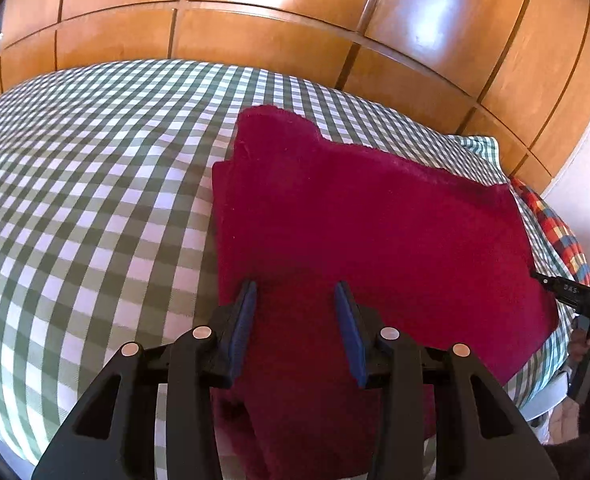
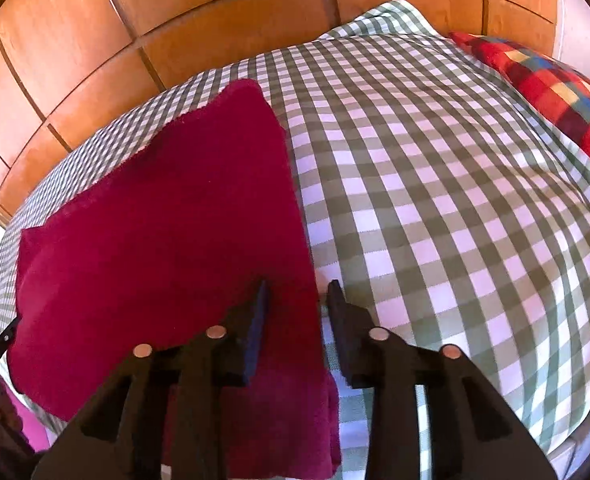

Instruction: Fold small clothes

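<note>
A green-and-white checked bedspread [image 1: 87, 200] is filling most of both views, with wooden cupboard doors [image 1: 279, 12] running across the top of the frame. A multicoloured checked pillow [image 2: 551, 92] is lying at the upper right of the right wrist view. The dark red garment [image 1: 355, 220] is lying flat on the bedspread, centre right in the left wrist view and left of centre in the right one, its near edge hanging down. The left gripper [image 1: 295, 292] is standing wide open over the garment's near part. The right gripper [image 2: 297, 290] is standing open, straddling the garment's right edge; contact is unclear.
</note>
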Tool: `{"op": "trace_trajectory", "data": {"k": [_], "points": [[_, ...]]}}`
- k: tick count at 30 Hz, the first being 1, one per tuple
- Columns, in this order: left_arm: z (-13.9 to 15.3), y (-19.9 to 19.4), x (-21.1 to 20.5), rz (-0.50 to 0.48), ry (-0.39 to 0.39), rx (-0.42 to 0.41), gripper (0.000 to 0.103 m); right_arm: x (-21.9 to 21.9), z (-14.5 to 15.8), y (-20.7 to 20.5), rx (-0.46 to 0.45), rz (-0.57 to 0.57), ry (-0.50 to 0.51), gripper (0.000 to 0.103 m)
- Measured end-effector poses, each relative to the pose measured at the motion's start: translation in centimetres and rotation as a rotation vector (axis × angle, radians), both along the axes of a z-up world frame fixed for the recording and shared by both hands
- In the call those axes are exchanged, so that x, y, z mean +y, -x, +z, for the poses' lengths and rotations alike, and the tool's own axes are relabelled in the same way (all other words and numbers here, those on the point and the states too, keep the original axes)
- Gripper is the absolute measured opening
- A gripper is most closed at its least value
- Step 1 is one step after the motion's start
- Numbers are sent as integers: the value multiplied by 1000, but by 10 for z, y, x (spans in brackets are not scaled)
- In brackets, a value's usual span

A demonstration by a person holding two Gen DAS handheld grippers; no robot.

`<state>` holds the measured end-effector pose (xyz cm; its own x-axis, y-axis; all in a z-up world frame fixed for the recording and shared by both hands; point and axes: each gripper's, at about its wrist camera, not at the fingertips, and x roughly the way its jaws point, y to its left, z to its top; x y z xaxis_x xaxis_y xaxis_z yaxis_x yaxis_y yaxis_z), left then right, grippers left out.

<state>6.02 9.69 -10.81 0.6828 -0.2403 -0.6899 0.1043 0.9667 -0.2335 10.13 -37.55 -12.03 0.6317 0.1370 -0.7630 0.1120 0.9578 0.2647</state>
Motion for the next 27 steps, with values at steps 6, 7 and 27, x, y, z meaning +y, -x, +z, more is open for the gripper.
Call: {"op": "trace_trajectory", "data": {"k": [6, 7, 27], "points": [[2, -6, -3, 6, -21, -12, 41, -33, 2, -10, 0, 86, -278, 74], [2, -7, -3, 6, -24, -12, 41, -34, -2, -14, 7, 113, -312, 75], [22, -36, -17, -3, -123, -14, 45, -3, -29, 19, 18, 271, -464, 43]]}}
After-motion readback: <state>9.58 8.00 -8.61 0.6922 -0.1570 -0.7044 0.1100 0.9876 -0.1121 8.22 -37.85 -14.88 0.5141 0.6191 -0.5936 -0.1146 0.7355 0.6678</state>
